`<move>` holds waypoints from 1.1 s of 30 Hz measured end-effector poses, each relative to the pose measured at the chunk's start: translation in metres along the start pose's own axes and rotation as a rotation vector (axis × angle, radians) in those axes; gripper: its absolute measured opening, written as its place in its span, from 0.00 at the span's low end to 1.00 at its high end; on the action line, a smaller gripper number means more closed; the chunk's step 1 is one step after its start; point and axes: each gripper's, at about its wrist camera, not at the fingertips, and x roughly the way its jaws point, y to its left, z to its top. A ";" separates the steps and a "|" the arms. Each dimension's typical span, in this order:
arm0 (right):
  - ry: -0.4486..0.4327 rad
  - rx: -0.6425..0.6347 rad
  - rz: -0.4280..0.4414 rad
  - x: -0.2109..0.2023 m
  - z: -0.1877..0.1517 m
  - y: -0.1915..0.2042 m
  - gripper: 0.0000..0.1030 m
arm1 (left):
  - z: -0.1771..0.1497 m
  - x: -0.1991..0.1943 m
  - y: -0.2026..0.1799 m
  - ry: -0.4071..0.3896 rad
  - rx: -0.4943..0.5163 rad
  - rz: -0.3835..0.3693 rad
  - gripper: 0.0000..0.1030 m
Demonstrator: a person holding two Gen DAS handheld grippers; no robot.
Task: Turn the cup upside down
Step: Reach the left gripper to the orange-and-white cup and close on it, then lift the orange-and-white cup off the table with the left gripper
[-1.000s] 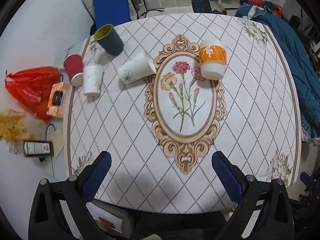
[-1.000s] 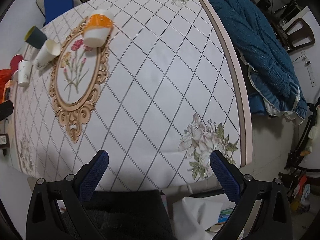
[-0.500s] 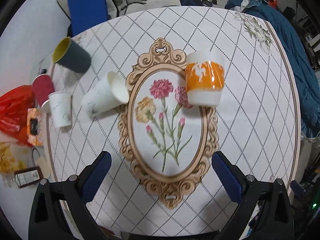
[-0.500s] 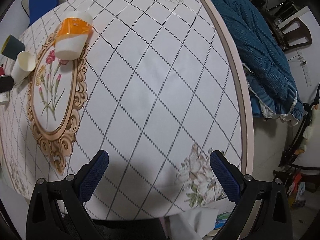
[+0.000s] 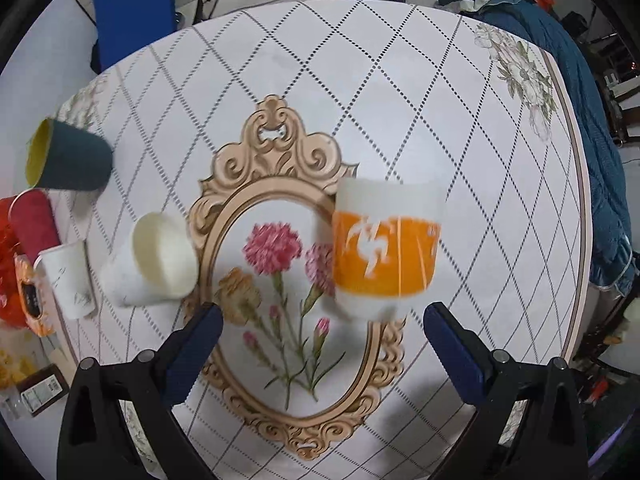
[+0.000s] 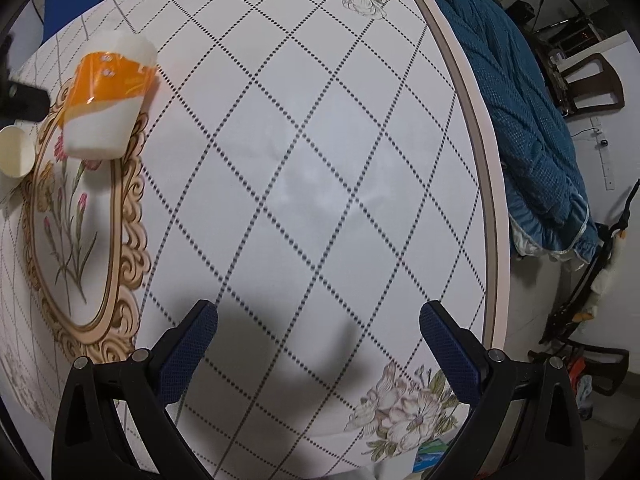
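The cup (image 5: 386, 248) stands on the surface (image 5: 460, 128), on the right edge of the oval frame print (image 5: 280, 300). To its left a paper cup (image 5: 154, 264) lies on its side. Farther left, at the surface's edge, three more cups (image 5: 66, 160) cluster together. The left gripper (image 5: 320, 344) hangs just in front of the cup, fingers (image 5: 196, 344) spread wide. The right gripper (image 6: 318, 344) hovers well off to the cup's right, also spread. A blanket (image 6: 524, 100) lies beyond the right edge.
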 end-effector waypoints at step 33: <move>0.019 -0.022 -0.057 0.015 0.024 0.016 0.99 | 0.011 0.046 -0.028 0.004 0.152 0.034 0.67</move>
